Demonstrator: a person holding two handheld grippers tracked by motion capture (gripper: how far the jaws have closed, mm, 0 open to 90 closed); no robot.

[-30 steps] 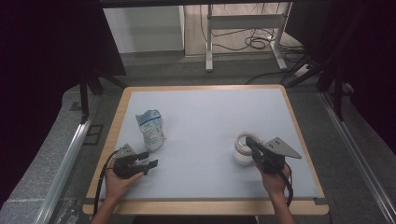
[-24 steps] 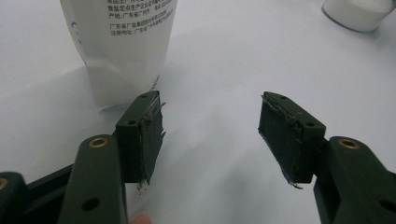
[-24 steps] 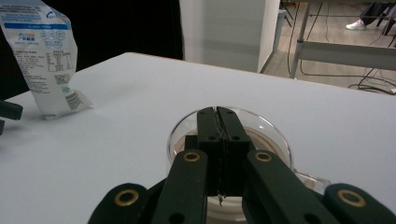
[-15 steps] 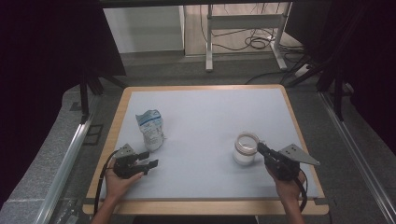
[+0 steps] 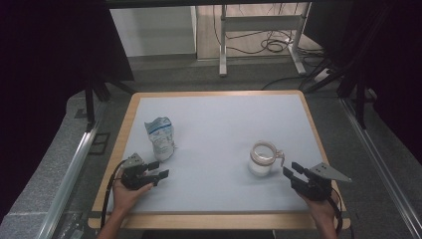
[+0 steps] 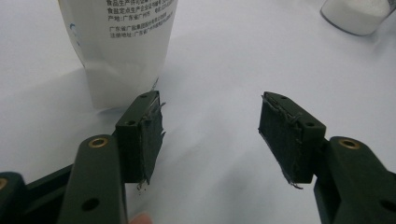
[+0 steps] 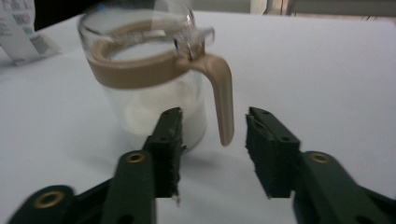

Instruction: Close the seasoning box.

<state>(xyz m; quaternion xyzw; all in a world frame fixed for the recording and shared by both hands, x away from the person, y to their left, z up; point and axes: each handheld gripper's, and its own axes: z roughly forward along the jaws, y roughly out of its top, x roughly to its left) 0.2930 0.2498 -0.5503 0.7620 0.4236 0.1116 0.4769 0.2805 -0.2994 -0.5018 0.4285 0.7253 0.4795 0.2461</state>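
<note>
Right gripper view: jar handle let go, jaws just parted and backed off.

Nearest, the right gripper (image 7: 212,149) has just been opening; nothing sits between its jaws now, and the tan handle (image 7: 223,95) of the glass jar (image 7: 144,79) hangs just beyond them, so the jar looks placed. Farther off, the left gripper (image 5: 158,169) waits with jaws apart, empty, the white pouch (image 5: 160,138) just ahead of it.

pouch (image 6: 122,44) top cut off, jar (image 7: 149,79) rim seemingly blurred
</note>
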